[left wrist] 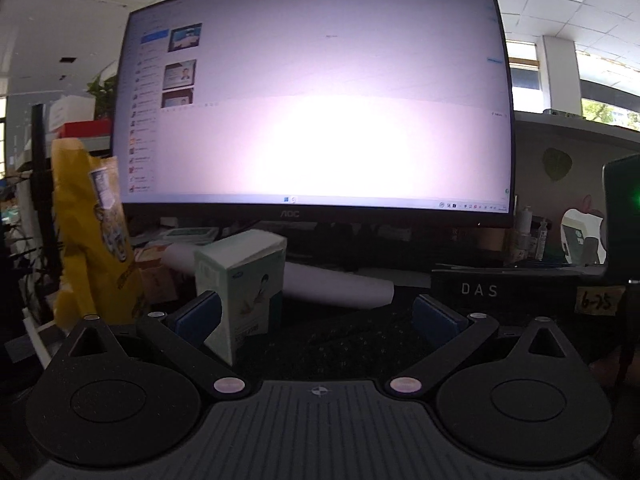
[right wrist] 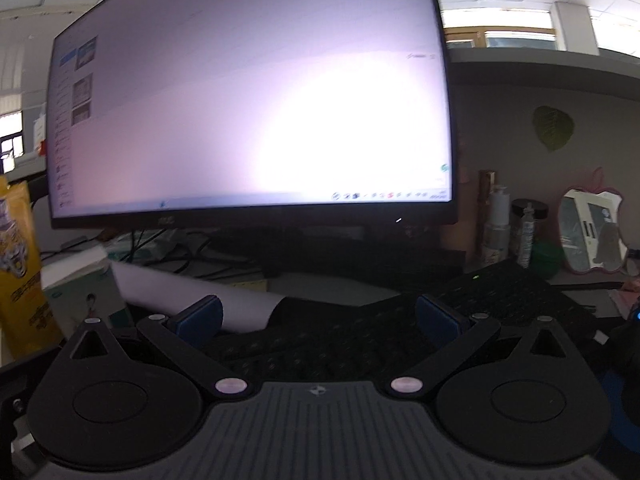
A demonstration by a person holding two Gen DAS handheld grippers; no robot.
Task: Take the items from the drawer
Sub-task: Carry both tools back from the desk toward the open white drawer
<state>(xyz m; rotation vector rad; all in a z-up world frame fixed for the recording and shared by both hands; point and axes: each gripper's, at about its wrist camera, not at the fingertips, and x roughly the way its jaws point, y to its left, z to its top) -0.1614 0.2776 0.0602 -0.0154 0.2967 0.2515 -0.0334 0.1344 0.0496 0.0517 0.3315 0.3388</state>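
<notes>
My left gripper (left wrist: 318,316) is open and empty, its blue pads wide apart above a black keyboard (left wrist: 352,340). A white and green box (left wrist: 244,288) with a face printed on it stands upright on the desk just inside the left pad. A yellow bag (left wrist: 94,236) stands to its left. My right gripper (right wrist: 318,316) is open and empty over the same keyboard (right wrist: 340,344). The box (right wrist: 86,300) and the yellow bag (right wrist: 20,264) show at the far left of the right wrist view. No drawer is in view.
A large lit AOC monitor (left wrist: 316,100) fills the back of the desk. A white paper roll (left wrist: 332,282) lies under it. A black DAS box (left wrist: 500,288) sits on the right. Bottles (right wrist: 498,224) and a pink-framed mirror (right wrist: 592,232) stand at the right rear.
</notes>
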